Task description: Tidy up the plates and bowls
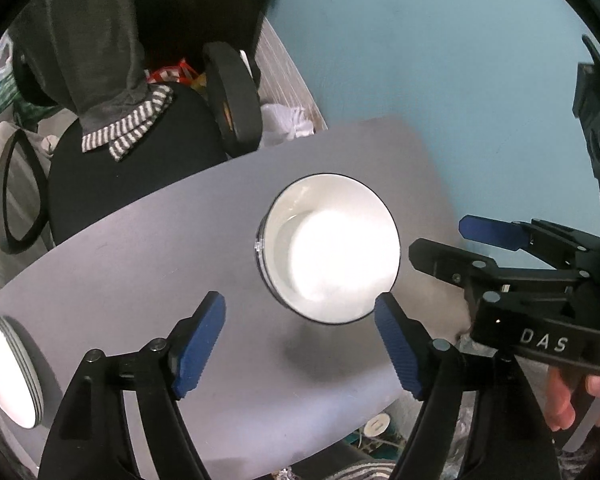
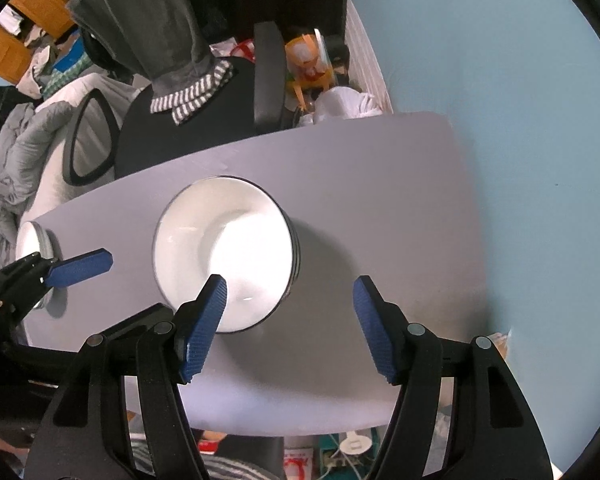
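Left tool [image 1: 300, 344]: nearest the left wrist camera, pointing steeply down over the worktop; its blue pads stand wide apart with only bare surface between them, nothing gripped. One pad sits just beside the near rim of the bowl stack but does not look to be pressing on it.

Right tool [image 2: 288, 330]: fingers spread, empty. In its own view the left-hand pad overlaps the near edge of the bowls; whether it touches or merely hangs above them I cannot tell.

Bowl stack [image 2: 224, 256]: white bowls with dark rims, nested one inside another; several rim lines show on the side. It stands upright near the middle of the worktop, free of both tools. Judged done: the bowls are gathered into one pile.

Plate stack [image 1: 8, 364]: white plates piled flat at the left end of the worktop, well apart from the bowls; several edges show. Judged done as well.

Worktop [image 2: 400, 184]: pale grey, and nothing loose shows on the part in view besides the two stacks.

Left to do: probably little or nothing; both piles look sorted, and both tools are let go. Any dishes outside the views cannot be ruled out.

Behind: an office chair [image 1: 140, 168] with a grey garment over its back, beyond the far edge.
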A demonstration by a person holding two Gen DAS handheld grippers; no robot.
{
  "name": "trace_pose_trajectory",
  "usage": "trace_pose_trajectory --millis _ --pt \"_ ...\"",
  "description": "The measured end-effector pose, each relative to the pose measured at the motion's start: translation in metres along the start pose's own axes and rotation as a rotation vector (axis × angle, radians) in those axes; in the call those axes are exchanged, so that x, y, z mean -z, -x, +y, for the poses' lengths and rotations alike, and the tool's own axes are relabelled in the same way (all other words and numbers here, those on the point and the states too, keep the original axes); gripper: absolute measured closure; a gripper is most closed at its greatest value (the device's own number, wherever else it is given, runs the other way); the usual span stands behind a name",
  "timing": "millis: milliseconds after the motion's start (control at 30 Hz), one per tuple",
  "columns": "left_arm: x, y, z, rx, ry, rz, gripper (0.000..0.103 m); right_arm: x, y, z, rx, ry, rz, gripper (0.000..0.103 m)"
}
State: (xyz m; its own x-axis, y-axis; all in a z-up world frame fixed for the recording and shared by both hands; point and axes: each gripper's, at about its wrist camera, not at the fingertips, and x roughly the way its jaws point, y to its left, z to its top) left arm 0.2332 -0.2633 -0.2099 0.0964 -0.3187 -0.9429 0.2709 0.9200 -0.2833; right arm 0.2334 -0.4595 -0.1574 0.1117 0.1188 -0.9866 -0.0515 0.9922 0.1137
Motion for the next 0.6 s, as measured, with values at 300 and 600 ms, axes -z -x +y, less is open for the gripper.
trace_pose_trajectory --millis 300,600 --pt "0.030 0.032 0.048 0.008 0.118 -0.044 0.022 0.002 0.018 0.031 -0.036 0.061 -0.033 0.037" --pt "0.084 0.061 0.140 -0.046 0.269 -0.064 0.016 0.004 -0.008 0.110 -0.110 0.171 0.002 0.037"
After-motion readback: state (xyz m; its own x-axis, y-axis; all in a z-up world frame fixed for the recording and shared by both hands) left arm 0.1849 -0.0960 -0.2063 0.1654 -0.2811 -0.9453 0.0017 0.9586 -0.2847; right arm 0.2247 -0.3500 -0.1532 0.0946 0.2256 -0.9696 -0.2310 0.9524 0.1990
